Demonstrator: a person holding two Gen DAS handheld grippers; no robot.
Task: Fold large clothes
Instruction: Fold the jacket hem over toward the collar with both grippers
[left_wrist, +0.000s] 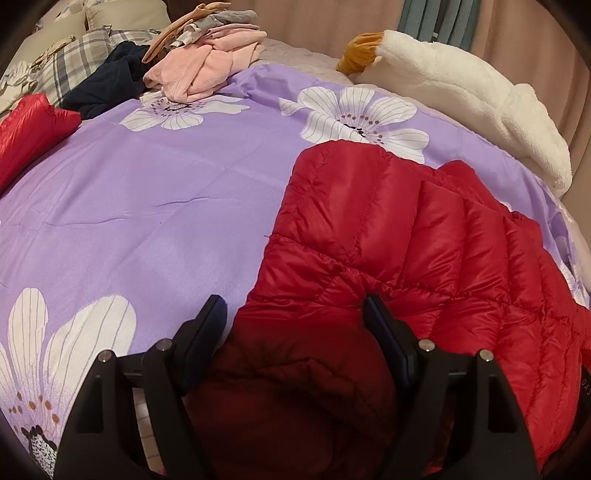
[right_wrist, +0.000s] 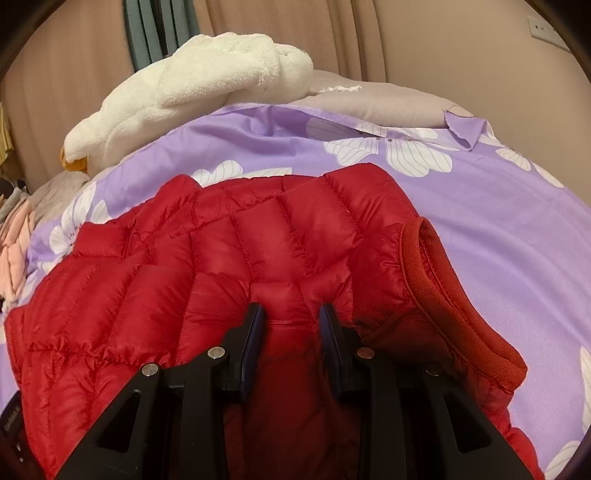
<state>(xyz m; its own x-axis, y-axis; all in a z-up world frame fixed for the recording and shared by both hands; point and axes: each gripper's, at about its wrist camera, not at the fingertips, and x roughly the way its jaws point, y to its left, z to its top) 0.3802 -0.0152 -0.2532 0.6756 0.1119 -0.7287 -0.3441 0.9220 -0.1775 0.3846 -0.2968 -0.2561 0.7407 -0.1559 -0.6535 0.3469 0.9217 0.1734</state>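
A red quilted puffer jacket (left_wrist: 406, 236) lies on a purple floral bedsheet (left_wrist: 147, 192). My left gripper (left_wrist: 295, 310) is open, its black fingers wide apart with the jacket's near edge lying between them. In the right wrist view the same jacket (right_wrist: 240, 236) spreads across the sheet (right_wrist: 498, 229), with its ribbed cuff (right_wrist: 450, 295) at the right. My right gripper (right_wrist: 291, 314) has its fingers drawn in on a bunched fold of the jacket's near edge.
A pile of pink and grey clothes (left_wrist: 207, 66) and a navy garment (left_wrist: 107, 85) lie at the far side of the bed. A second red piece (left_wrist: 29, 133) lies at the left. A white plush goose (left_wrist: 472, 96) lies along the right edge, also in the right wrist view (right_wrist: 192, 85). Curtains hang behind.
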